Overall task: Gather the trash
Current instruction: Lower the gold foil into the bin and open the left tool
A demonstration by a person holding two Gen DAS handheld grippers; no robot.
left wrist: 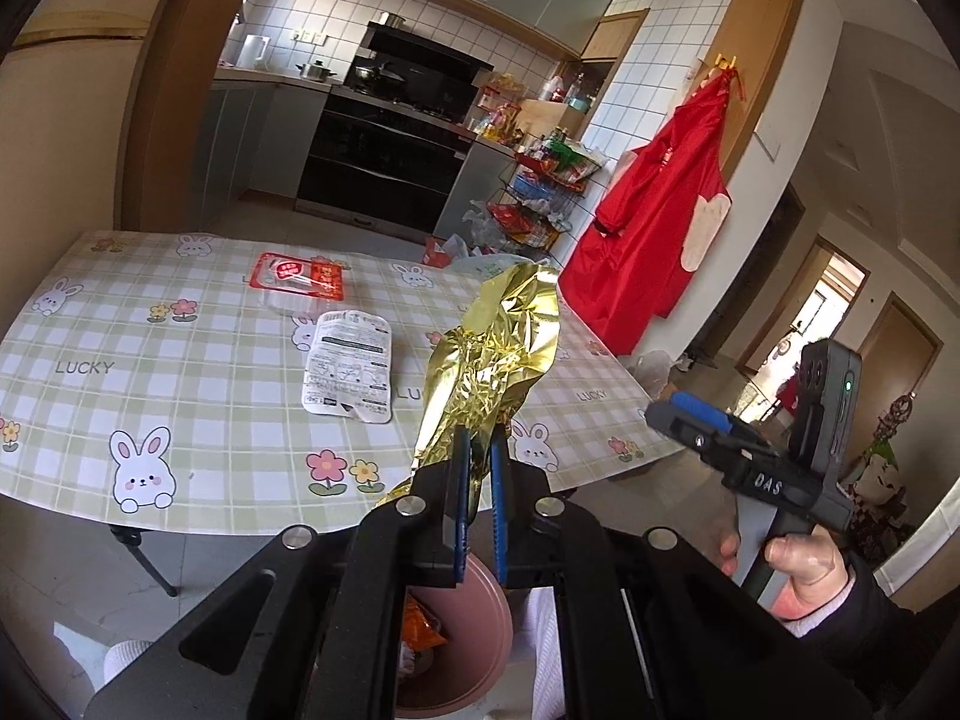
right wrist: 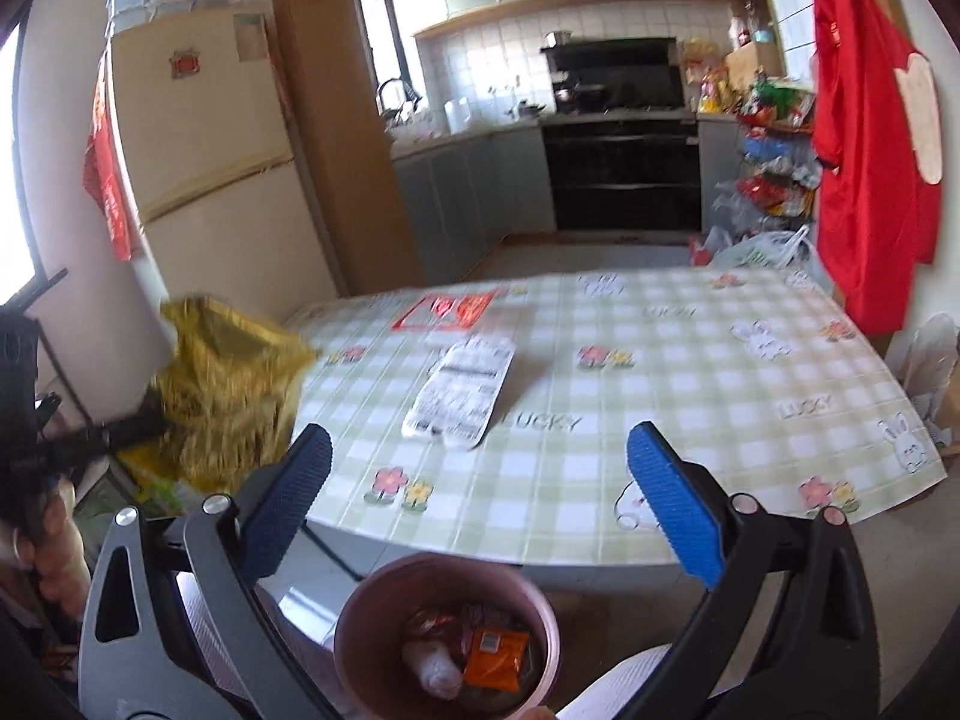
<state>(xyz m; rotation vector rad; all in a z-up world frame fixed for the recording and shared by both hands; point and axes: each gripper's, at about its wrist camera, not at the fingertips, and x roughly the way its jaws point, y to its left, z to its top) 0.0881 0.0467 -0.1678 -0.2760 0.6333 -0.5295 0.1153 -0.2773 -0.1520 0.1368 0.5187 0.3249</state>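
A table (right wrist: 690, 420) in green-checked cloth bears a white printed wrapper (right wrist: 462, 390) and a red-labelled clear tray (left wrist: 300, 285).

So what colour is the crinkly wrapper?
Shiny gold wrapper, clearest in the left wrist view.

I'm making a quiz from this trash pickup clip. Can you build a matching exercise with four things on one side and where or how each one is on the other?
Things:
1. gold foil wrapper
2. white printed packet
3. orange snack wrapper
4. right claw

Places or states:
A. lying flat on the checked tablecloth
B. open, nothing between its pads
C. pinched in the shut left claw
D. inside the pink bin

Pairs: 1-C, 2-A, 3-D, 4-B
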